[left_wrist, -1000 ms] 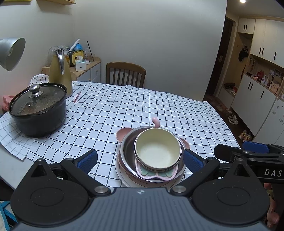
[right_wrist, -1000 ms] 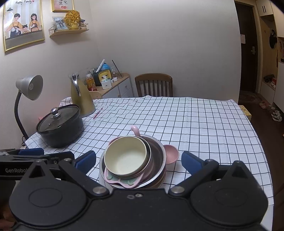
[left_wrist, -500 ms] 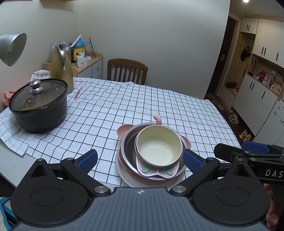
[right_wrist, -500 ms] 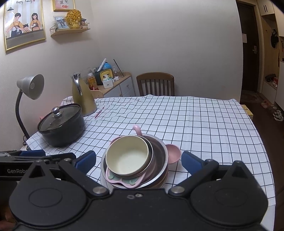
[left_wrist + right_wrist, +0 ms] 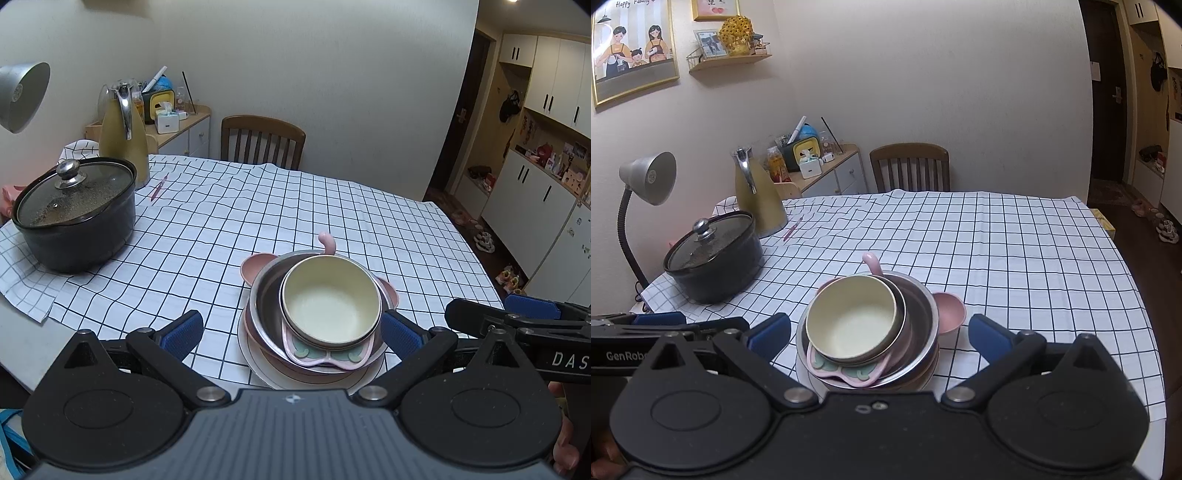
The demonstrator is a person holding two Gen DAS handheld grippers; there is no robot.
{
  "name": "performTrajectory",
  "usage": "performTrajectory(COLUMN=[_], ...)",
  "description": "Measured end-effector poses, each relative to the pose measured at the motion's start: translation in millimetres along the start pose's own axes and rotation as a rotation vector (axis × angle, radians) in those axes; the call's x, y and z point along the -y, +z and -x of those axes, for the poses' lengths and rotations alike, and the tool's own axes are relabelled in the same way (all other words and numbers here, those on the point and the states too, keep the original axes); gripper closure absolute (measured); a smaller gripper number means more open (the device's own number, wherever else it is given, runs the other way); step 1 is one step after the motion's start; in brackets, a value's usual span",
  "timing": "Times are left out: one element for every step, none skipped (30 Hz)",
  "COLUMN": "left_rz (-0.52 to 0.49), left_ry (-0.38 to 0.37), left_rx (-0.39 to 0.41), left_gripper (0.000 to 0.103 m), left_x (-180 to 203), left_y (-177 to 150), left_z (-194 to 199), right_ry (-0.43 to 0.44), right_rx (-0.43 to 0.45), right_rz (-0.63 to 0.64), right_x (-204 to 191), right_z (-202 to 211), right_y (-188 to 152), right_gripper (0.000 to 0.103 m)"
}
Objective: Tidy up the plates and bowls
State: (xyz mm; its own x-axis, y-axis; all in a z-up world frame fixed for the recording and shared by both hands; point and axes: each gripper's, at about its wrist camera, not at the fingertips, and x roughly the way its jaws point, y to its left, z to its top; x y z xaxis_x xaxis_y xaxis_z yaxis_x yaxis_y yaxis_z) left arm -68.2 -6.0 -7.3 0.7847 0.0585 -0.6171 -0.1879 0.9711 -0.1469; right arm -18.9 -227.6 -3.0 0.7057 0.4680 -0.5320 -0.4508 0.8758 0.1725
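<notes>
With both the left gripper (image 5: 291,328) and right gripper (image 5: 879,332) spread wide and empty just before the stack, I'd lift its top cream bowl (image 5: 331,298) straight up by the rim.

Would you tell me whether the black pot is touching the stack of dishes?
Apart. The right wrist view shows bare checked tablecloth between the black pot and the stack of dishes.

Checked cloth (image 5: 258,221) covers the counter, creased. Steel bowl (image 5: 266,295): shiny metal. Cream bowl (image 5: 328,299): matt, smooth. Black pot (image 5: 85,236): glossy, with glass lid (image 5: 74,195). Chair (image 5: 262,144): wood.
</notes>
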Motion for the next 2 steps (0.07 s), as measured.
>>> performTrajectory(left_rz=[0.001,0.002], left_ry=[0.000,0.000], left_rx=[-0.002,-0.004], left_gripper=[0.000,0.000], left_x=[-0.4,-0.8], left_y=[0.4,0.8], left_z=[-1.3,-2.5], right_ry=[-0.001,-0.001], right_rx=[-0.001,-0.003], right_rz=[0.000,0.001], right_x=[-0.2,-0.3], right_z=[-0.8,-1.8], right_y=[0.3,0.4], right_gripper=[0.000,0.000])
